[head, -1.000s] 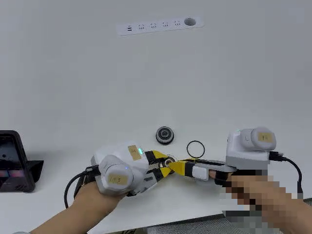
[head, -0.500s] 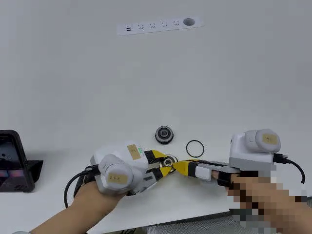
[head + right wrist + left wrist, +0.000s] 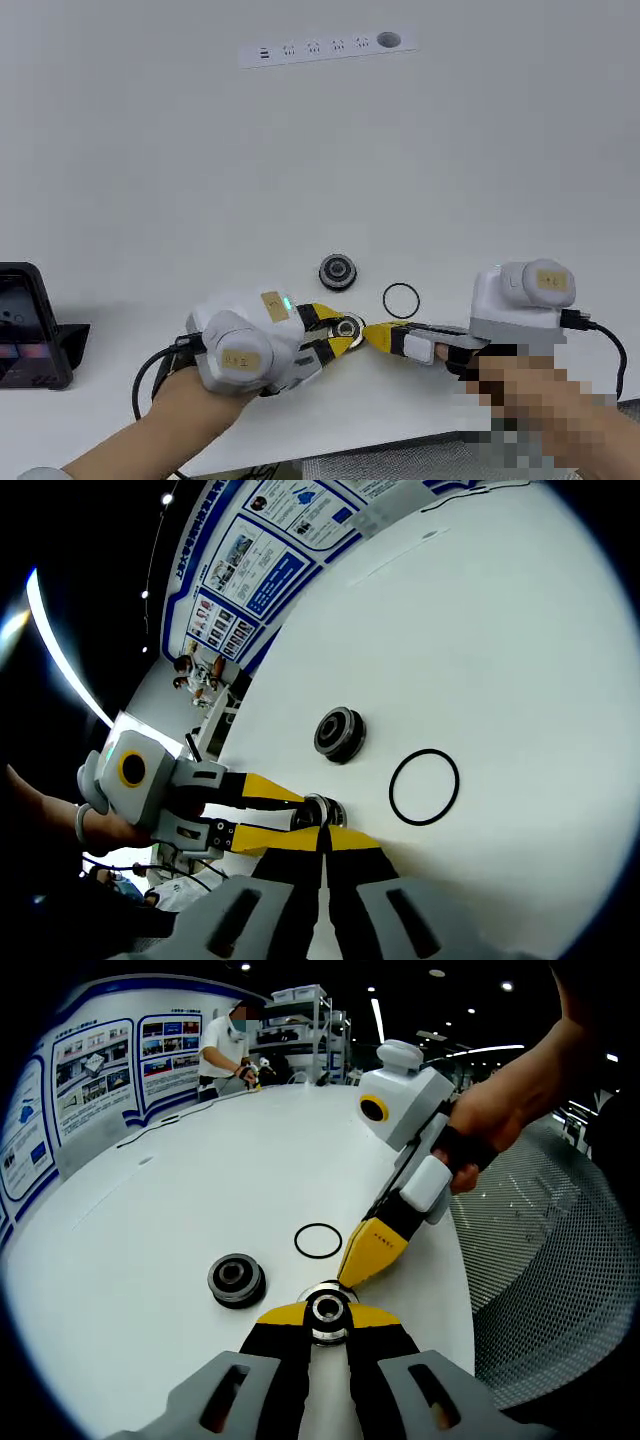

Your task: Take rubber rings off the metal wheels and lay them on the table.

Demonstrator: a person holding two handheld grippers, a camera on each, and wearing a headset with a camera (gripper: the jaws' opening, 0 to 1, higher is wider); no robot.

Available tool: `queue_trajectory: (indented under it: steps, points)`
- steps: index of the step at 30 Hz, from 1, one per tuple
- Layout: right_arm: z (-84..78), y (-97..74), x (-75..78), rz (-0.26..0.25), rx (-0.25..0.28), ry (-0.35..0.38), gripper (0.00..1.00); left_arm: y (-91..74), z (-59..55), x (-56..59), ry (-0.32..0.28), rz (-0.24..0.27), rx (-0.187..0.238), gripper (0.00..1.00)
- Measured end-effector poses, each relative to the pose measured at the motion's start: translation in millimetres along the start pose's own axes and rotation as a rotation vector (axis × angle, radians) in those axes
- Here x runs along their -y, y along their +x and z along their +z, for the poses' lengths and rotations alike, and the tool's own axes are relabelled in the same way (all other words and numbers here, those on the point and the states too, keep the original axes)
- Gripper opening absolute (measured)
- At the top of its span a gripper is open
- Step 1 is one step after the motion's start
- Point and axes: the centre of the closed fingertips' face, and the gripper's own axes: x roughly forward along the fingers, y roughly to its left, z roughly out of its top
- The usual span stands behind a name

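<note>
Fingers of the left gripper pinch a small metal wheel by its sides, just above the white table. The right gripper meets that wheel's rim from the right with its jaws pressed together. Whether they have caught the rubber ring on it is too small to tell.

To do this step well, I judge the left grip should hold firm while the right tip hooks under the ring's edge and peels sideways. A straight pull would likely drag the wheel out of the pinch.

One loose rubber ring lies flat on the table just beyond and right of the held wheel. A second wheel with a dark tyre stands just beyond it. Both sit near enough to be knocked, so the freed ring is best laid beside the loose one. A power strip lies far beyond the held wheel, and a dark propped-up screen stands far to its left.
</note>
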Motion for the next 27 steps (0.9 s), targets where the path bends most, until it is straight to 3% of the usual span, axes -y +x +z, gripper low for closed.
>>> queue_trajectory:
  steps: [27]
  points:
    - [2.2, 1.0, -10.4, 0.011, 0.005, -0.028, 0.02, 0.0, 0.0, 0.3, -0.001, 0.002, -0.001, 0.13]
